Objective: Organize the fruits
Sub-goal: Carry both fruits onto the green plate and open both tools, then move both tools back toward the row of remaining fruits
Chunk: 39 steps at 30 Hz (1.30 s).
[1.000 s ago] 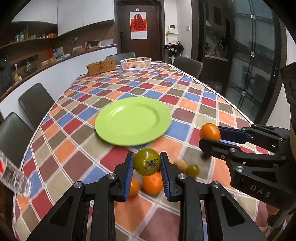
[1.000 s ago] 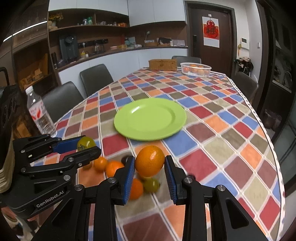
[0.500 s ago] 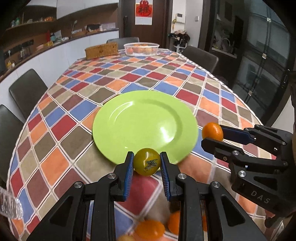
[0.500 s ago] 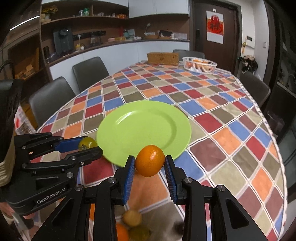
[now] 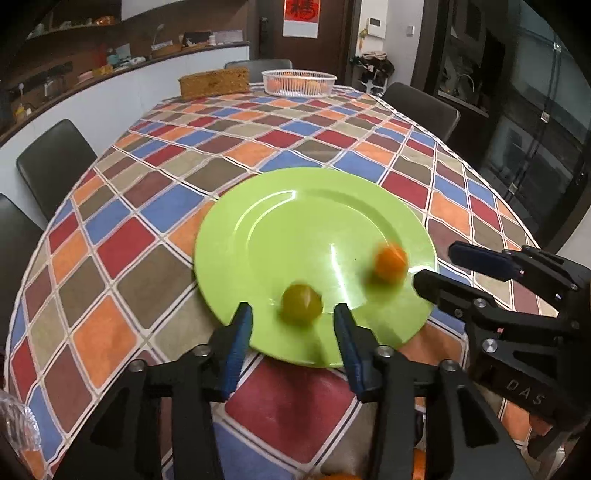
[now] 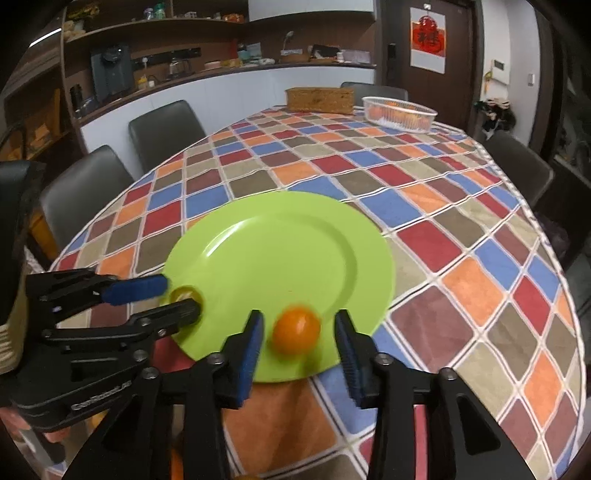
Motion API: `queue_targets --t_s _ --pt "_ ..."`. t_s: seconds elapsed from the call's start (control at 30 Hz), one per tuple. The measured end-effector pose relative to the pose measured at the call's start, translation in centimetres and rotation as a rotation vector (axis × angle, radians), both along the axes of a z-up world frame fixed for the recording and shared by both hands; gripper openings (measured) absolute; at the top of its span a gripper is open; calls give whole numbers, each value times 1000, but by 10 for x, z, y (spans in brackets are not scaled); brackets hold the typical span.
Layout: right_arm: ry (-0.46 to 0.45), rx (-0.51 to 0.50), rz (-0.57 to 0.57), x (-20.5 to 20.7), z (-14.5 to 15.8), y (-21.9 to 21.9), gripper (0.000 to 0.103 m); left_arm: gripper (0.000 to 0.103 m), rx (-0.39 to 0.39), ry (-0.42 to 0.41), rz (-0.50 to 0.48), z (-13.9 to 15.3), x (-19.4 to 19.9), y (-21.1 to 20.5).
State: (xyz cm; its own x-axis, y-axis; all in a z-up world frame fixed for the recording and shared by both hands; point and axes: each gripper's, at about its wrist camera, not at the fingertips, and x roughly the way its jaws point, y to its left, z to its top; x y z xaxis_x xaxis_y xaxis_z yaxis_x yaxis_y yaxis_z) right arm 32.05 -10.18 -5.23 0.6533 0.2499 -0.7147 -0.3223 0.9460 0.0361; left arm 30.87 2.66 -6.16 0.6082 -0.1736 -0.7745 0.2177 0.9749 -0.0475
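I am looking across a long surface that is wearing a checked cloth of red, blue, orange and brown diamonds. Dark padded chairs are standing along its sides and at its far end. Beyond them a white counter is running under dark wooden shelves that are holding jars and small appliances — a black machine is sitting at the left. A dark door is carrying a white poster with a red emblem. To my right, tall dark glass panels are catching dim reflections — the room is looking softly lit.
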Motion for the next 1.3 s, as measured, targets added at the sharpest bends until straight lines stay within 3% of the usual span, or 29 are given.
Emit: queue_targets --t_s 0.23,0.47,0.73,0.97,1.3 --pt "-46 20 -34 -26 18 -11 47 54 5 -72 19 23 -41 4" --pt "-117 29 -51 -75 42 -20 60 69 41 -182 32 52 -92 4" --pt "-157 68 -70 -121 63 -24 68 83 16 -250 66 77 -143 15" --pt "-179 88 -82 -158 63 -20 73 87 26 -260 91 70 -182 27" --pt "-162 18 -51 -190 37 -5 73 87 84 -288 59 48 -206 33"
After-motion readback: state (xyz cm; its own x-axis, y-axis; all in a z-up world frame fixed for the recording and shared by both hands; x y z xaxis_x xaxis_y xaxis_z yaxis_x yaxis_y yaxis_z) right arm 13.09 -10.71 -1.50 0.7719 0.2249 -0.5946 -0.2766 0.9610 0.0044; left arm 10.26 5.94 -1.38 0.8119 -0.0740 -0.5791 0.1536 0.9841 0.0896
